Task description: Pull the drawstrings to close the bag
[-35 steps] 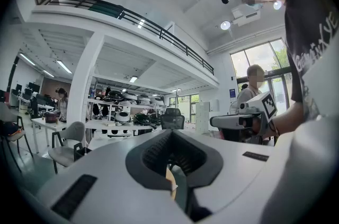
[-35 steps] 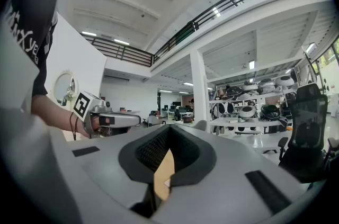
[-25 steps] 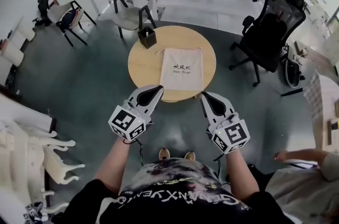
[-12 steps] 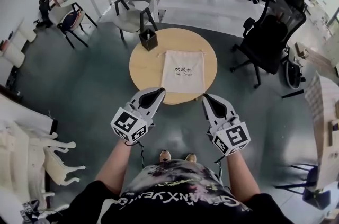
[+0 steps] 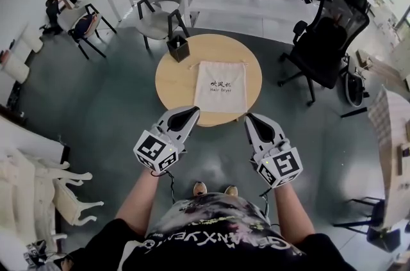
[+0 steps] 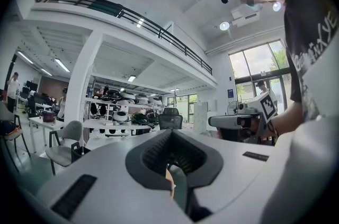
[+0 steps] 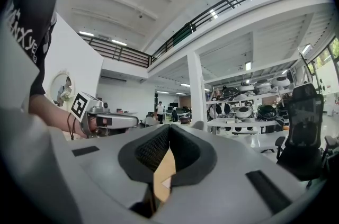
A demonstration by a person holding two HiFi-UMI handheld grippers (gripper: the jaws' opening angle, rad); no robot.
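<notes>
our left gripper [image 5: 191, 112] has its jaws pressed together with nothing between them; in the left gripper view the dark pads meet along one seam. our right gripper [image 5: 251, 117] is the same, jaws closed and empty. we hold the two side by side and apart. in the head view their tips sit at the near rim of the round wooden desk [image 5: 173, 81], short of the bag [image 5: 220, 86]. the bag, a pale cloth pouch with dark print, lies flat near the middle of the desk, its mouth on the far side. the drawstrings [image 5: 191, 65] trail out from its two far corners, thin and hard to follow. a small black box [image 5: 179, 46] stands at the desk's far left edge, apart from the bag. a black office chair [image 5: 327, 32] stands to the right, and a grey chair [image 5: 160, 7] stands beyond the desk.
</notes>
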